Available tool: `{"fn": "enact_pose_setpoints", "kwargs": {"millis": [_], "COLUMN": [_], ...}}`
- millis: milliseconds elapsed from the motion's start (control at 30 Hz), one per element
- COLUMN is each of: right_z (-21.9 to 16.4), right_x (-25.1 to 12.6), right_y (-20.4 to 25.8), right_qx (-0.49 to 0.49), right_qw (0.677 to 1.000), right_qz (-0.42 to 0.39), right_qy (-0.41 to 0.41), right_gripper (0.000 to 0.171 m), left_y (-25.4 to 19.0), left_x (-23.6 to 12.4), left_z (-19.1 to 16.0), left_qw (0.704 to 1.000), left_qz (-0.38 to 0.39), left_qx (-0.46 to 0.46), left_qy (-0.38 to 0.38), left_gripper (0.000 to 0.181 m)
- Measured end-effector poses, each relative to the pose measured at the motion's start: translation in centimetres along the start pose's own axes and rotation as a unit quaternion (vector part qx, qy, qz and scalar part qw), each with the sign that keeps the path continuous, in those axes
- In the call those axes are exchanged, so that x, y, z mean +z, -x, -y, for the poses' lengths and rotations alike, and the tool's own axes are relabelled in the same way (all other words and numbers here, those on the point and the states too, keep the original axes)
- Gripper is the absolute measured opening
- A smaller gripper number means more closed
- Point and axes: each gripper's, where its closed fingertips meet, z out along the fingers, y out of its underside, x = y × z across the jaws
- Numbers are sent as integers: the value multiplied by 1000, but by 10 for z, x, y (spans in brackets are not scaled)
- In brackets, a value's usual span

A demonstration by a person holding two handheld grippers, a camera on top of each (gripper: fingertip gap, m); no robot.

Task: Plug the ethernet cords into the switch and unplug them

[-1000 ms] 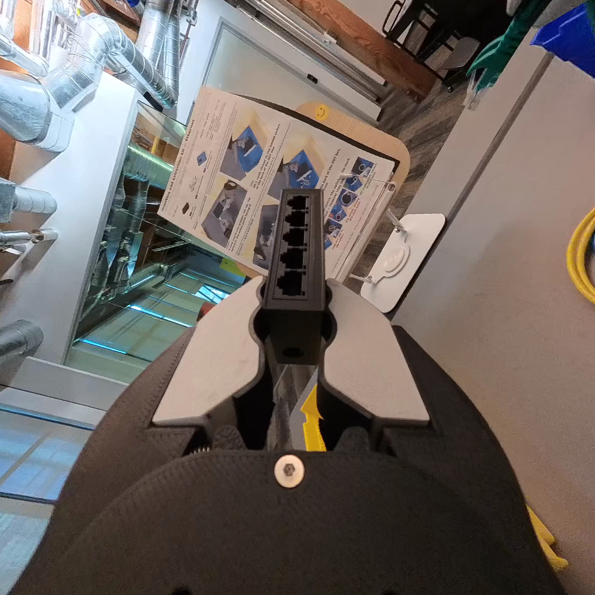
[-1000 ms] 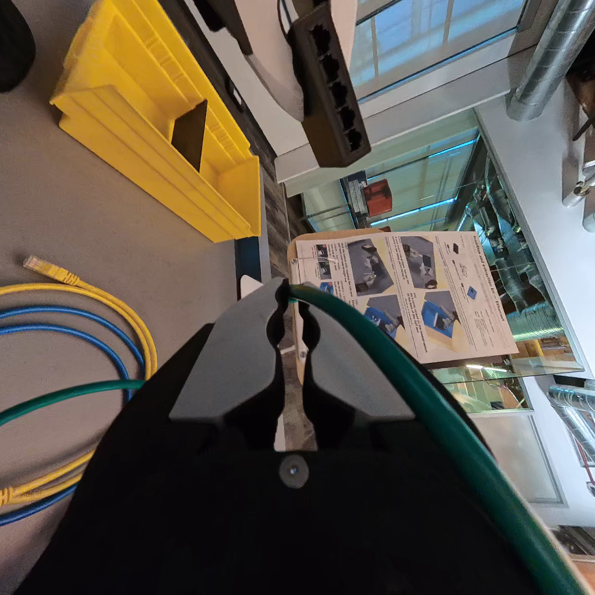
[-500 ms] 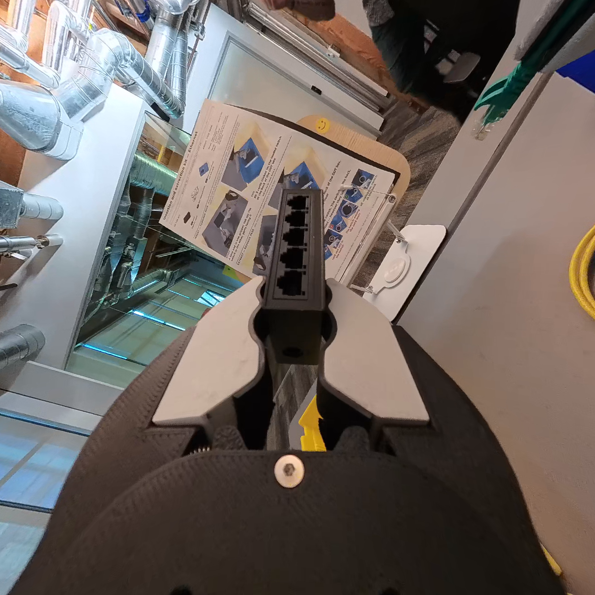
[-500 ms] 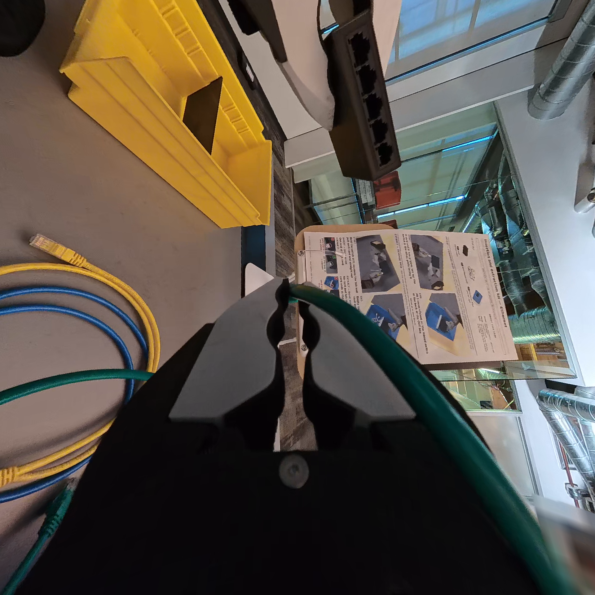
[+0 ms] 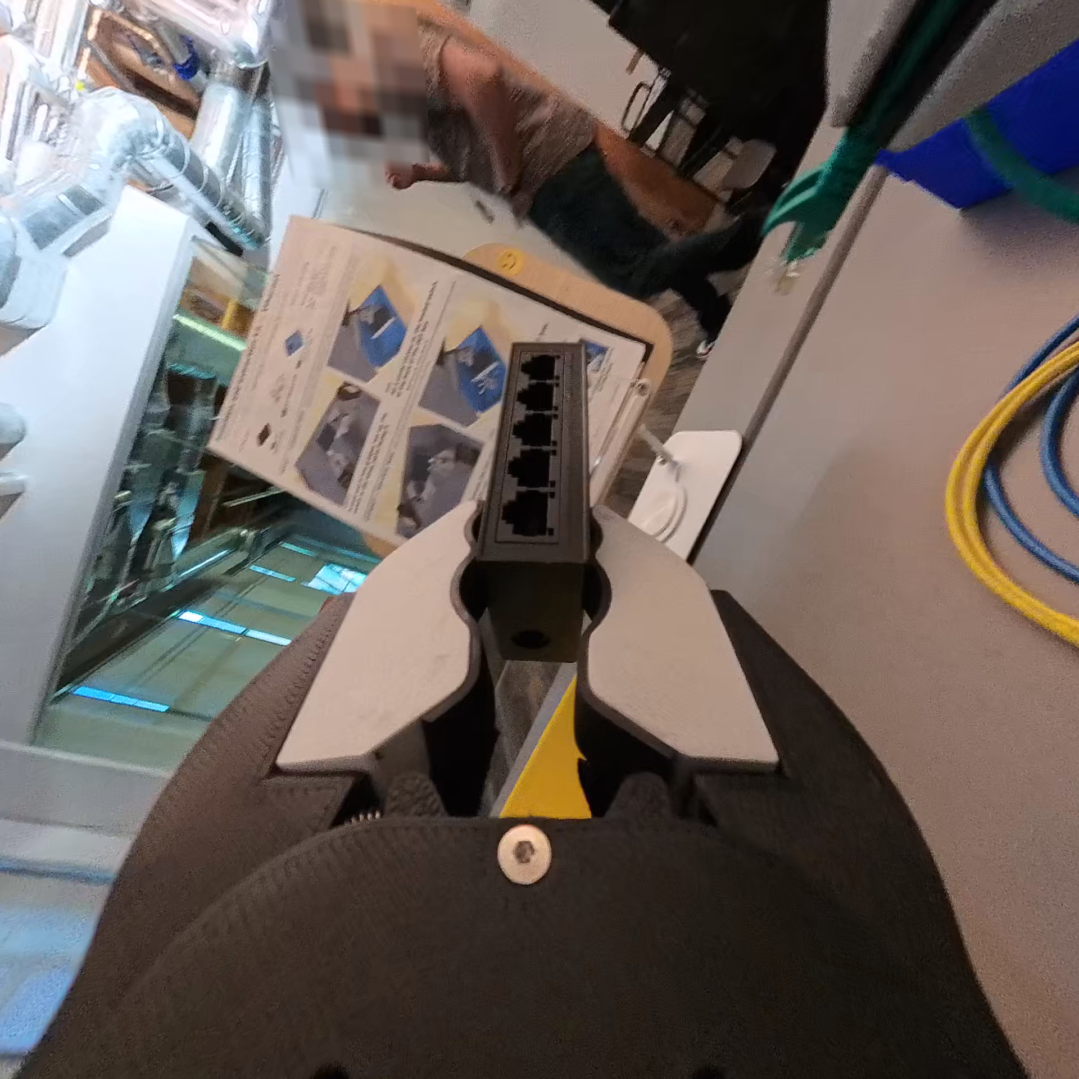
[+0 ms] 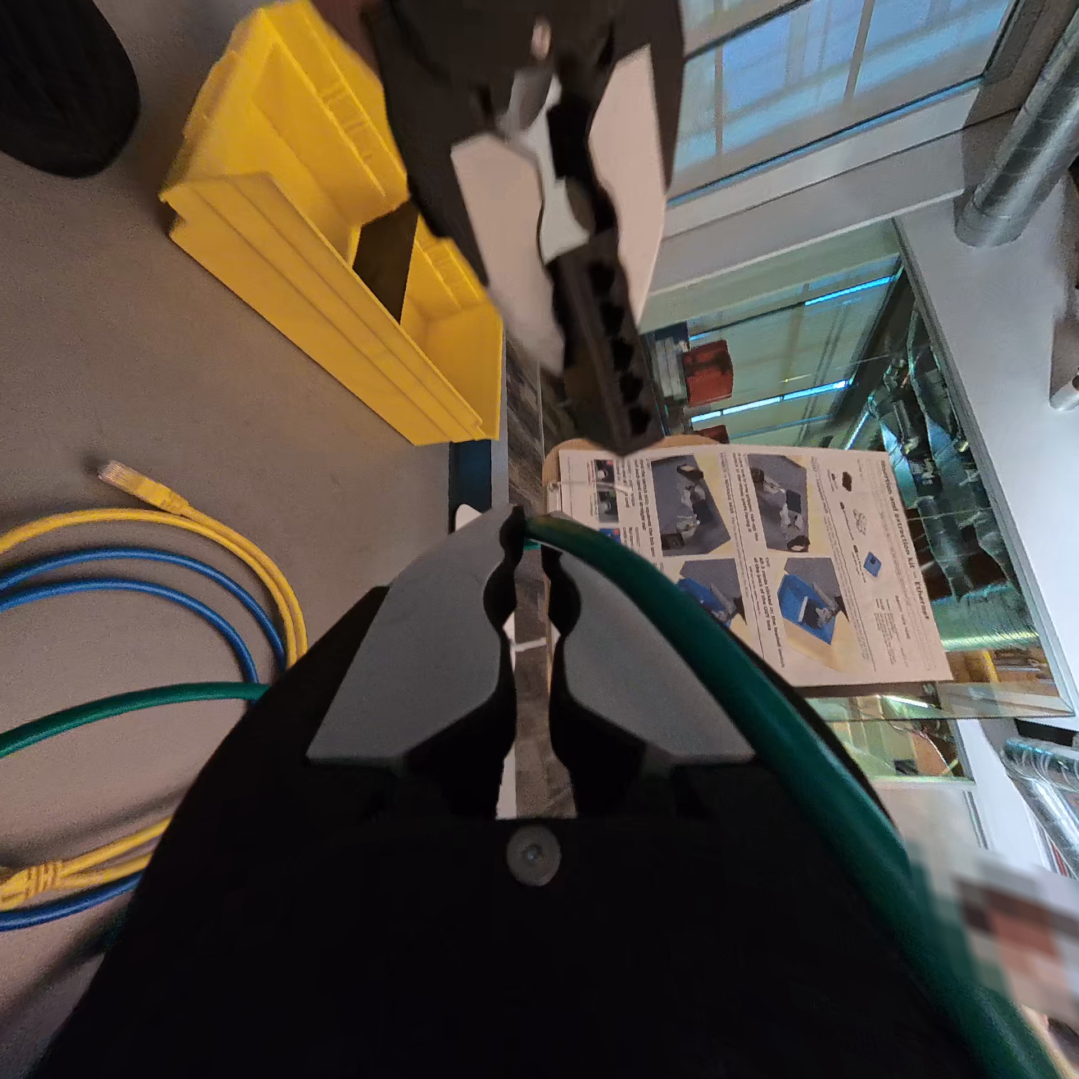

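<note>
I'm looking at a grey table [image 6: 245,409] that carries everything here. On it, in my right wrist view, lies a yellow plastic bin [image 6: 327,233] near the far edge, tipped on its side. Nearer me, a yellow ethernet cord [image 6: 233,543] lies looped, its clear plug just short of the bin. A blue ethernet cord [image 6: 192,584] curls inside that loop, touching it. A green ethernet cord [image 6: 117,709] runs across the tabletop below them. A blue bin [image 5: 992,146] sits at the table's far side in my left wrist view.
</note>
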Motion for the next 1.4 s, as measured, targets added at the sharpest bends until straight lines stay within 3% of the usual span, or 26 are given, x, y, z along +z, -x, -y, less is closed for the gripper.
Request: {"fn": "enact_pose_setpoints", "kwargs": {"millis": [367, 567, 700, 1167, 1400], "right_z": [12, 36, 32, -1, 2], "right_x": [-7, -26, -36, -15, -14], "right_y": [0, -6, -15, -8, -4], "right_qx": [3, 75, 117, 43, 37], "right_qw": [1000, 988, 978, 997, 997], "right_qz": [3, 32, 41, 14, 21], "right_qy": [-17, -129, -169, -64, -64], "right_gripper": [6, 5, 6, 4, 5], "left_y": [-42, -50, -51, -58, -61], "left_x": [26, 28, 24, 22, 19], "left_z": [21, 21, 26, 17, 15], "left_qw": [995, 992, 989, 988, 985], "left_qz": [-79, -98, -108, -130, -146], "left_qx": [-20, -26, -24, -3, 4], "left_qy": [-63, -81, -96, -84, -94], "left_gripper": [28, 28, 28, 28, 28]}}
